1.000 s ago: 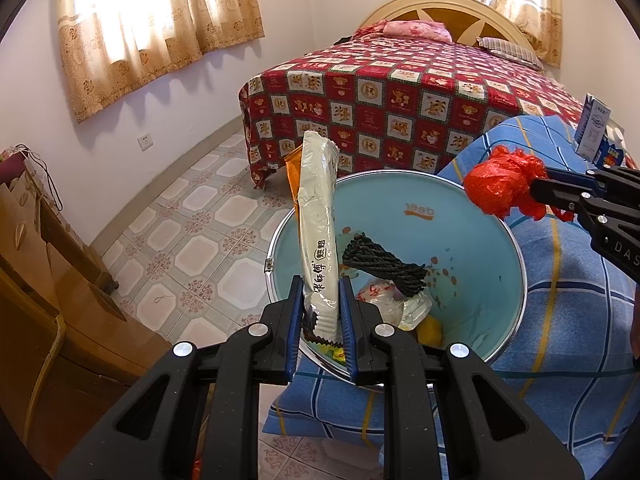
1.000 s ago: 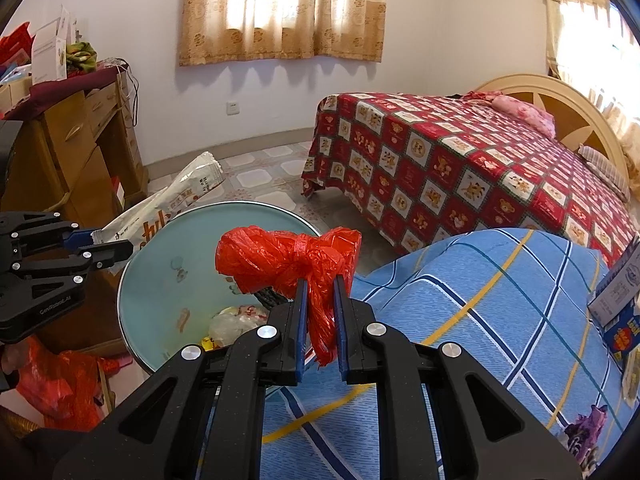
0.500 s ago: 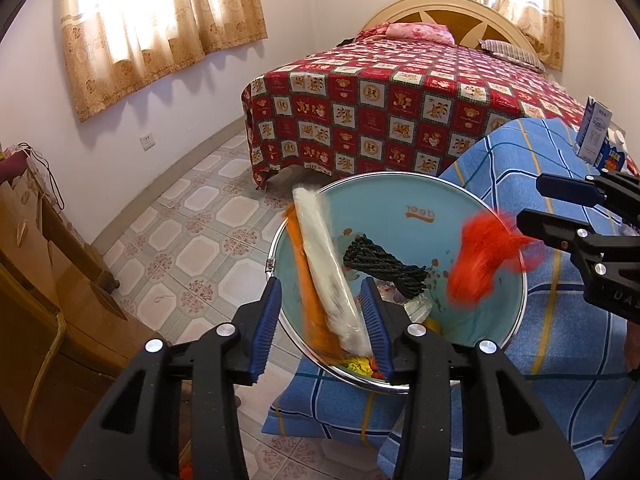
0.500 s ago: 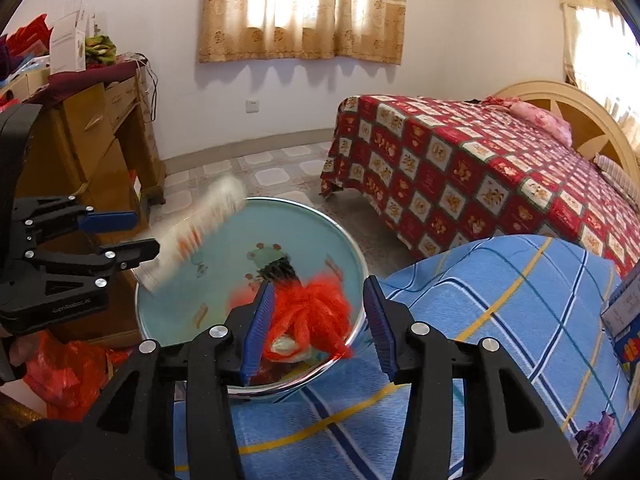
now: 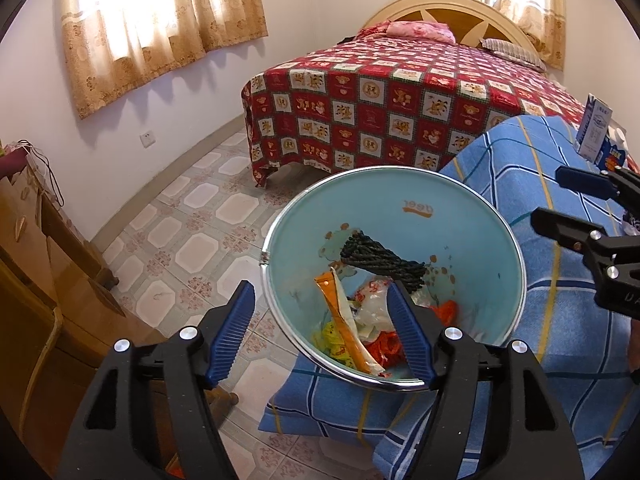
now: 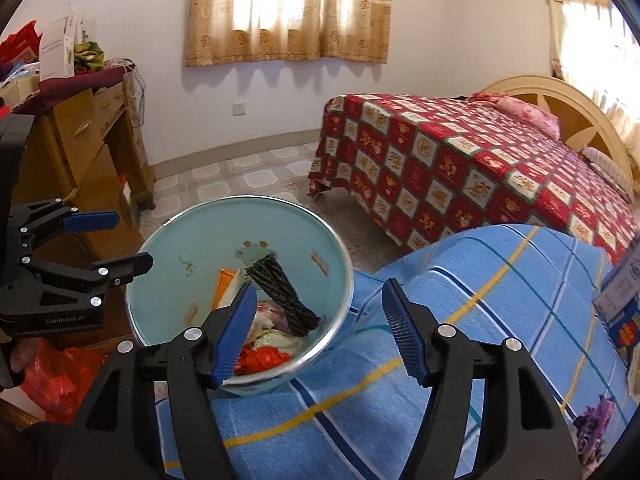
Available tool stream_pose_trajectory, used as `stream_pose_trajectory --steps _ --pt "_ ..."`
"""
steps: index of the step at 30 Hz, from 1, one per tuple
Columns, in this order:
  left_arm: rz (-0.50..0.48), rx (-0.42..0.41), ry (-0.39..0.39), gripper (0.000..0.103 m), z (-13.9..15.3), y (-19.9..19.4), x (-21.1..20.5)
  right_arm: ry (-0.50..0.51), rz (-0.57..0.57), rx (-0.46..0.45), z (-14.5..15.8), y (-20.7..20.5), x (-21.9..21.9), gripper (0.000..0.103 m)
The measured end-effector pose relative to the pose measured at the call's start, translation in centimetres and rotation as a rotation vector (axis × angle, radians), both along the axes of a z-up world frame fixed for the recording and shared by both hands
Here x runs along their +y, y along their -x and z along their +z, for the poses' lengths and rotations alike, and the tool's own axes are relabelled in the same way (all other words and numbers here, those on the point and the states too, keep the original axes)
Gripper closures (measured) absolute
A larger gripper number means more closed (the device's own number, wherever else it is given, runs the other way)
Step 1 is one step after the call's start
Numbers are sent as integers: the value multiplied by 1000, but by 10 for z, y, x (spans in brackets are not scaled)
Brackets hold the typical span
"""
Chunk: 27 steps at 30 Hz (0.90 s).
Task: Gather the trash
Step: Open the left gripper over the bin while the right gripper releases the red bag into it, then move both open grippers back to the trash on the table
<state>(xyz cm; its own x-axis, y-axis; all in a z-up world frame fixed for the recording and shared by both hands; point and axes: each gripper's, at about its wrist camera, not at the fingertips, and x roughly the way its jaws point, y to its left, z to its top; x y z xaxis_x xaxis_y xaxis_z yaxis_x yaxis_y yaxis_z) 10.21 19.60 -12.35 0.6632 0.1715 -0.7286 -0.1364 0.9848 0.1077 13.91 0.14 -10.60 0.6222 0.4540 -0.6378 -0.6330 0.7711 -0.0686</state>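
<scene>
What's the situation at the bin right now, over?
Left gripper and right gripper open, empty, jaws just opened. Orange wrapper and red bag inside the blue bin. Nothing in the way.

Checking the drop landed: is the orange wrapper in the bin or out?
In. The wrapper leans inside the bin among the other trash; the left tool is open with nothing held.

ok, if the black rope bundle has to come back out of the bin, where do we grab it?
Grip the black rope bundle across its upper end, coming from above through the bin mouth: it leans on the wall, top clear of the wrappers.
</scene>
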Motion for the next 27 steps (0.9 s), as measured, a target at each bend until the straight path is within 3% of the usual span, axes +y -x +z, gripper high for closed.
stream_pose_trajectory --steps 4,6,8,17,22,27 --pt "-26 -8 8 28 -2 2 -12 8 -58 -14 4 9 -28 35" --pt "-34 -21 -18 13 -4 4 -21 1 -85 -18 7 14 -43 32" --pt "-29 -31 -27 7 -6 3 -26 -6 -140 -27 10 21 -71 29" --pt "-22 31 44 6 -17 -11 -39 -58 -459 -18 16 44 -210 23" --pt "-42 52 39 6 -15 -19 -55 -77 -659 13 8 49 -281 23" --pt "-83 58 4 6 -12 -22 -76 -72 -716 52 -3 43 -308 23"
